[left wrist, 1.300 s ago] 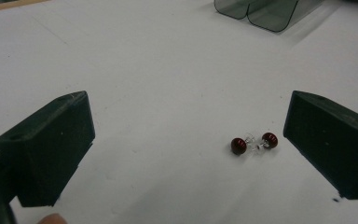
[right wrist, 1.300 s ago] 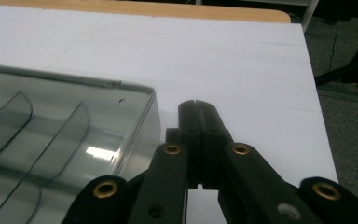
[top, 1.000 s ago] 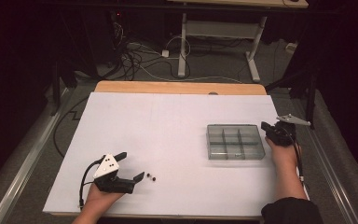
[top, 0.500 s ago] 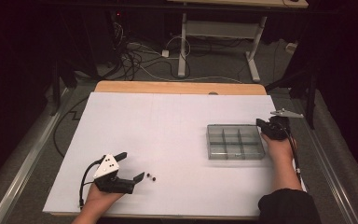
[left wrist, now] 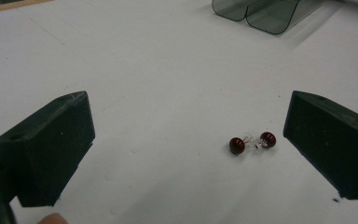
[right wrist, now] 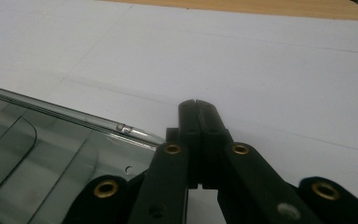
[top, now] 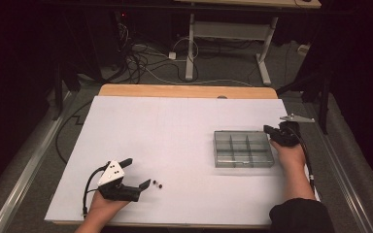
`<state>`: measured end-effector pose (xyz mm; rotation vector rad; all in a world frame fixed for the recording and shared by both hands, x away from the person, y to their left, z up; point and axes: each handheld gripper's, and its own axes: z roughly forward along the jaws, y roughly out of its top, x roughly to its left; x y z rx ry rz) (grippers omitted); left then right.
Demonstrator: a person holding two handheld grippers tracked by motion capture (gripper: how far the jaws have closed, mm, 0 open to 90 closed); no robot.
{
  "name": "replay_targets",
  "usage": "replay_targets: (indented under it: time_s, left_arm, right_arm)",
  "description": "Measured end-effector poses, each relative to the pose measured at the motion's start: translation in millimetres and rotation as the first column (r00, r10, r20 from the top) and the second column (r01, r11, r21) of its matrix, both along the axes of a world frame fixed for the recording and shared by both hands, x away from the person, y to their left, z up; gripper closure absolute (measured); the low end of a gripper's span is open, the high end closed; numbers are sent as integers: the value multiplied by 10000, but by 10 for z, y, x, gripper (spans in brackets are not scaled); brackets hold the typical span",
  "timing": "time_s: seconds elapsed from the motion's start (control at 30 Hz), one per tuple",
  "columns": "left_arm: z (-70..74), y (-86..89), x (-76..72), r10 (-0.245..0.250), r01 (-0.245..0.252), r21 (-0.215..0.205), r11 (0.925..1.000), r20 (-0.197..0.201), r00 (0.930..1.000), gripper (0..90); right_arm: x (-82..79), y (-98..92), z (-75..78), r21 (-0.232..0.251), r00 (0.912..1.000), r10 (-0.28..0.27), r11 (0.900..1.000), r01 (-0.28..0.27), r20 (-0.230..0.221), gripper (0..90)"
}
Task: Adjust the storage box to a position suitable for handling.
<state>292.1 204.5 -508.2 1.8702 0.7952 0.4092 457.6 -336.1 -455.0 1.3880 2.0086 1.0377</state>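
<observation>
Left gripper (left wrist: 186,149) fingers released wide, two red beads (left wrist: 252,142) on white worktop (top: 175,136) between fingers, nearer one seen at right. Right gripper (right wrist: 198,108) fingers clenched, empty, beside clear compartment tray (top: 243,148).

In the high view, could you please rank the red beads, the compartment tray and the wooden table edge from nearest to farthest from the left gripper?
1. Red beads, just right of the left gripper.
2. Compartment tray, across the white sheet, right.
3. Wooden table edge, at the far side.
</observation>
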Motion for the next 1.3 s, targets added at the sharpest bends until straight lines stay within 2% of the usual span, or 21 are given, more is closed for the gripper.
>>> replay_targets:
  time_s: [0.13,0.33,0.47,0.83,0.97,1.0,1.03,1.07,1.1,1.13,1.17,1.2,1.23,1.27,1.3]
  left_arm:
    - [0,0,1,15,-16,-15,10000,-12,10000,13]
    - [0,1,3,54,-54,-29,10000,-36,10000,18]
    - [-1,2,3,57,-57,-28,10000,-27,10000,18]
    - [0,5,4,72,-73,-55,10000,-44,10000,18]
    - [0,9,5,78,-79,-99,9999,-54,10000,18]
    - [-1,17,-6,121,-120,-178,9998,33,9999,18]
    - [-1,21,-10,114,-112,-199,9997,63,9999,18]
    - [-2,22,-12,101,-100,-213,9997,84,9999,18]
    - [-2,21,-13,84,-82,-209,9997,92,9999,18]
    - [-2,21,-13,84,-82,-209,9997,92,9999,18]
    - [-1,16,-14,56,-54,-161,9999,124,9999,21]
    - [-2,15,-16,58,-56,-156,9999,142,9999,30]
    - [-2,15,-16,58,-56,-156,9999,142,9999,36]
    - [-2,16,-17,69,-67,-169,9998,150,9999,36]
    - [-2,21,-18,103,-100,-215,9997,144,9998,74]
  right_arm:
    - [-40,71,-3,49,9999,158,9999,-158,-51,900]
    - [-137,230,-1,-145,9980,622,9979,-623,-105,900]
    - [-198,290,1,-172,9973,731,9972,-733,-118,900]
    - [-539,575,-16,-521,9910,1341,9896,-1338,23,900]
    - [-602,565,-14,-754,9920,1255,9894,-1239,165,900]
    - [-668,452,-1,-528,9967,776,9957,-762,251,900]
    - [-730,395,1,-94,9980,563,9984,-561,272,900]
    - [-800,352,-2,83,9986,422,9991,-425,331,900]
    - [-875,323,-10,112,9981,441,9989,-446,423,900]
    - [-875,323,-10,112,9981,441,9989,-446,423,900]
    - [-1030,318,-34,-50,9970,548,9985,-546,544,900]
    - [-1103,325,-43,-125,9964,584,9983,-577,614,900]
    - [-1103,325,-43,-125,9964,584,9983,-577,614,900]
    - [-1168,329,-52,-80,9953,674,9977,-670,696,900]
    - [-1264,340,-73,59,9931,829,9965,-837,832,900]
